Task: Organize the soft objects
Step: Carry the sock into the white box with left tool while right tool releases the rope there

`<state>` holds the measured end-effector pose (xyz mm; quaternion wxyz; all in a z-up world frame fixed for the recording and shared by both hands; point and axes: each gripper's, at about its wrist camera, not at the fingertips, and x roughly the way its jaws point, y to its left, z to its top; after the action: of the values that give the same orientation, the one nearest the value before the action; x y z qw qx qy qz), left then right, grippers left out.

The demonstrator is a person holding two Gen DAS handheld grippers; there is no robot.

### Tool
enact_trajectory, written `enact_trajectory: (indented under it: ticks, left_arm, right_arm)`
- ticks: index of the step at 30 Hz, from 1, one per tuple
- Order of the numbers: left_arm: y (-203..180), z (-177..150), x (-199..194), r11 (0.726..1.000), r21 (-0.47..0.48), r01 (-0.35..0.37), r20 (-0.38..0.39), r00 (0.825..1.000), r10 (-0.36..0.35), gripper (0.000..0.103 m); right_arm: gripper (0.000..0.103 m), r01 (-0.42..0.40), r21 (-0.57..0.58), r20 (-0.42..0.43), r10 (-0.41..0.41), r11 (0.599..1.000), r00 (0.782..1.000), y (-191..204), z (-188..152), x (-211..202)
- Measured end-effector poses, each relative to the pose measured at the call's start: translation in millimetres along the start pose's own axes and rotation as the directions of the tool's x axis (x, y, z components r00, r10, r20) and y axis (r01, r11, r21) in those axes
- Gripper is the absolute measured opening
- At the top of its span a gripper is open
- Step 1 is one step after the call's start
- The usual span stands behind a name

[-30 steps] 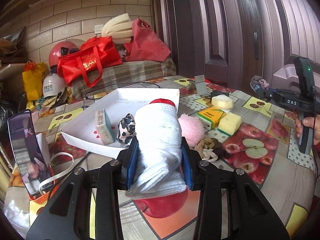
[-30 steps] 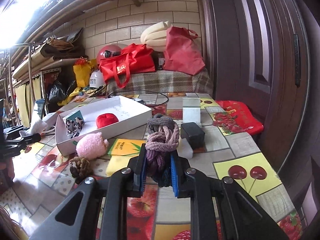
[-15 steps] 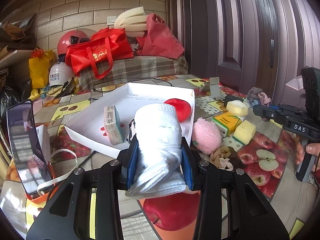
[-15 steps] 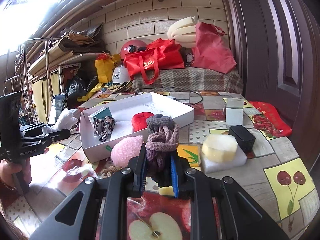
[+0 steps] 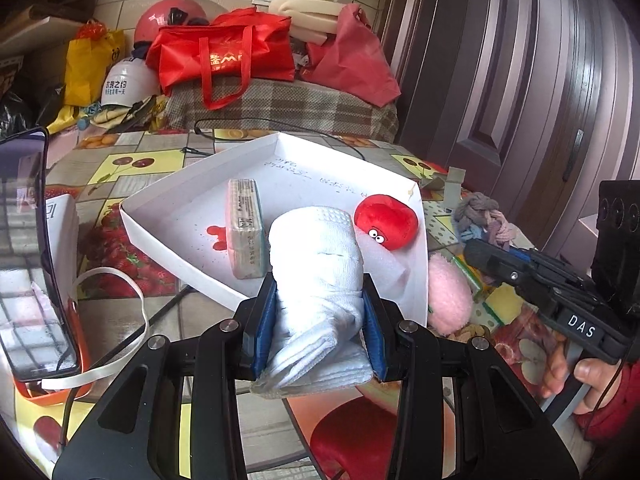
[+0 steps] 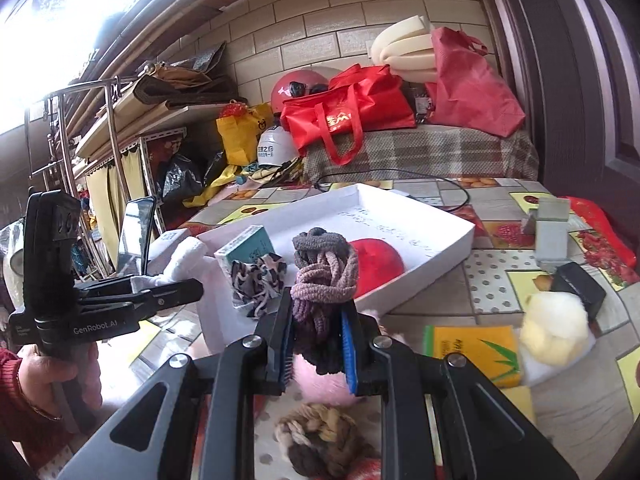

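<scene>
My left gripper [image 5: 318,330] is shut on a rolled white towel [image 5: 316,276], held over the near edge of the white box [image 5: 168,232]. Inside the box lie a red plush toy [image 5: 386,222], a packet of tissues [image 5: 244,228] and a patterned scrunchie [image 6: 258,280]. My right gripper [image 6: 316,344] is shut on a bundle of purple and brown hair ties [image 6: 322,284], just short of the box's near side. A pink fluffy ball [image 5: 448,298] and a braided brown scrunchie [image 6: 320,440] lie on the table beside the box.
A phone on an orange stand [image 5: 28,248] is at the left. A yellow tissue pack [image 6: 472,350], a pale sponge ball [image 6: 554,328], a black box [image 6: 580,286] and a grey block [image 6: 552,232] lie right of the white box. Red bags [image 6: 348,116] sit behind.
Both grippers have moved closer to the white box with their loads. The left gripper has rolled a little. The right gripper now appears near the box's right side in the left wrist view.
</scene>
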<state>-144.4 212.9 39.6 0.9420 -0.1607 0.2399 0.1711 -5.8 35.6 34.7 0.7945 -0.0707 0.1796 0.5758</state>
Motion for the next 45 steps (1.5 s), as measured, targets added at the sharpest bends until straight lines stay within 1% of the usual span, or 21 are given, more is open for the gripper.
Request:
enact_trajectory:
  ticks: [3, 6, 8, 12, 16, 17, 20, 22, 23, 25, 27, 30, 32, 33, 34, 35, 36, 37, 39, 40, 45]
  left_arm:
    - [1, 2, 10, 1.0, -0.004, 0.003, -0.038, 0.999, -0.004, 0.038]
    - [4, 9, 17, 1.0, 0.013, -0.02, -0.037, 0.999, 0.02, 0.038]
    - [9, 15, 24, 0.999, 0.016, -0.031, -0.04, 0.999, 0.032, 0.038]
    - [20, 27, 41, 0.997, 0.001, -0.071, -0.042, 0.997, 0.071, 0.038]
    - [32, 40, 59, 0.991, -0.044, -0.122, -0.035, 0.992, 0.121, 0.038]
    - [35, 43, 62, 0.989, -0.058, -0.135, -0.03, 0.991, 0.134, 0.038]
    - [43, 51, 66, 0.977, -0.113, -0.178, 0.005, 0.984, 0.18, 0.038]
    - [47, 53, 65, 0.972, -0.149, -0.184, 0.027, 0.981, 0.19, 0.038]
    - [48, 52, 65, 0.969, -0.162, -0.184, 0.036, 0.981, 0.192, 0.038]
    - [46, 53, 62, 0.968, -0.167, -0.189, 0.057, 0.978, 0.2, 0.038]
    - [41, 53, 56, 0.966, -0.147, -0.214, 0.091, 0.969, 0.229, 0.038]
    - [30, 51, 49, 0.964, -0.111, -0.241, 0.131, 0.958, 0.255, 0.038]
    - [24, 51, 49, 0.96, -0.085, -0.267, 0.143, 0.95, 0.277, 0.045]
    - [21, 51, 48, 0.956, -0.074, -0.283, 0.148, 0.945, 0.291, 0.057]
    - [19, 50, 48, 0.952, -0.068, -0.298, 0.154, 0.94, 0.306, 0.073]
    - [19, 50, 45, 0.949, -0.081, -0.305, 0.17, 0.934, 0.315, 0.081]
    - [20, 49, 42, 0.945, -0.096, -0.312, 0.184, 0.928, 0.325, 0.094]
    - [21, 48, 38, 0.941, -0.109, -0.32, 0.199, 0.921, 0.336, 0.103]
    - [22, 47, 34, 0.934, -0.125, -0.333, 0.221, 0.909, 0.354, 0.103]
    - [21, 46, 33, 0.933, -0.124, -0.338, 0.224, 0.906, 0.359, 0.103]
    - [17, 46, 33, 0.926, -0.111, -0.361, 0.224, 0.899, 0.377, 0.103]
  right_arm:
    - [0.019, -0.045, -0.018, -0.033, 0.045, 0.999, 0.998, 18, 3, 20]
    - [0.019, -0.091, -0.018, -0.091, 0.089, 0.996, 0.992, 29, 6, 40]
    - [0.019, -0.102, -0.02, -0.128, 0.099, 0.995, 0.987, 34, 8, 54]
    - [0.019, -0.087, -0.012, -0.204, 0.082, 0.996, 0.975, 36, 10, 78]
    - [0.019, -0.016, 0.05, -0.266, 0.029, 0.999, 0.964, 24, 12, 100]
    - [0.019, 0.01, 0.063, -0.267, 0.007, 0.998, 0.964, 20, 13, 104]
    - [0.019, 0.135, 0.061, -0.242, -0.116, 0.989, 0.963, 9, 20, 109]
    - [0.019, 0.186, 0.1, -0.232, -0.159, 0.978, 0.96, -2, 23, 110]
    - [0.019, 0.192, 0.115, -0.227, -0.162, 0.975, 0.96, -5, 23, 109]
    - [0.019, 0.161, 0.112, -0.194, -0.137, 0.981, 0.971, -1, 24, 104]
    - [0.019, 0.127, 0.074, -0.149, -0.114, 0.989, 0.982, 9, 26, 97]
    - [0.022, 0.111, 0.027, -0.135, -0.106, 0.994, 0.985, 24, 28, 99]
    - [0.022, 0.113, 0.002, -0.13, -0.112, 0.994, 0.985, 30, 29, 100]
    - [0.023, 0.119, -0.009, -0.123, -0.119, 0.993, 0.985, 33, 29, 99]
    - [0.026, 0.12, -0.015, -0.118, -0.121, 0.993, 0.986, 34, 29, 99]
    - [0.033, 0.12, -0.016, -0.116, -0.121, 0.993, 0.986, 33, 30, 100]
    - [0.054, 0.124, -0.016, -0.115, -0.125, 0.992, 0.986, 33, 30, 100]
    - [0.082, 0.135, -0.014, -0.117, -0.136, 0.991, 0.984, 31, 31, 101]
    - [0.101, 0.14, -0.014, -0.113, -0.141, 0.99, 0.984, 31, 31, 101]
    - [0.103, 0.144, -0.023, -0.102, -0.146, 0.989, 0.984, 33, 31, 99]
    - [0.103, 0.169, -0.096, -0.04, -0.173, 0.981, 0.984, 49, 30, 90]
